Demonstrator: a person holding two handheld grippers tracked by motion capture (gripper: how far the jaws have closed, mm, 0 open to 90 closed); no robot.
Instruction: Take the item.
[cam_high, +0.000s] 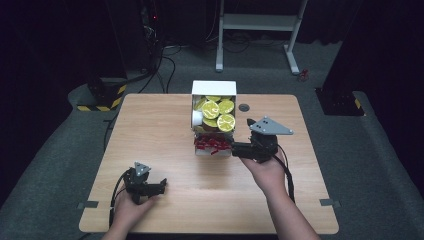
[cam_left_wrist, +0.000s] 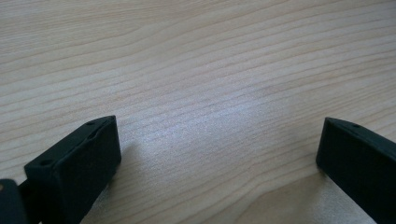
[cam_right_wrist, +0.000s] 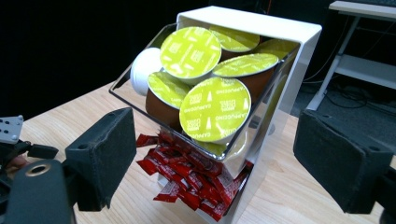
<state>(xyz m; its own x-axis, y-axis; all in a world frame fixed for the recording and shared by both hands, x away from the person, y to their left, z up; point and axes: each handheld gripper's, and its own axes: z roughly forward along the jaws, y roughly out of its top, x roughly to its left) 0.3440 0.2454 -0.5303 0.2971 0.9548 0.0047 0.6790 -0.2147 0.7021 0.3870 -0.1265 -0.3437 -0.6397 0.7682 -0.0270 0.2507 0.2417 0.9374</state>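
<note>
Red sachets (cam_right_wrist: 196, 179) sit low in the white dispenser (cam_right_wrist: 299, 56); right tongs (cam_right_wrist: 210, 154), spread empty, could nudge it over; left tongs (cam_left_wrist: 217, 154) gape idle.

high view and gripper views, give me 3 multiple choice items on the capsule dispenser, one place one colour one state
1. The red sachets lie where in the dispenser?
A. bottom tray
B. top shelf
C. on the floor
2. The lids of most capsules are?
A. blue
B. lime green
C. black
3. The right gripper is?
A. shut on a capsule
B. open
C. shut on a sachet

A: red sachets fill the tray under the capsules.
B: their lids are lime green.
B: the right gripper has its jaws apart, short of the dispenser.
</note>
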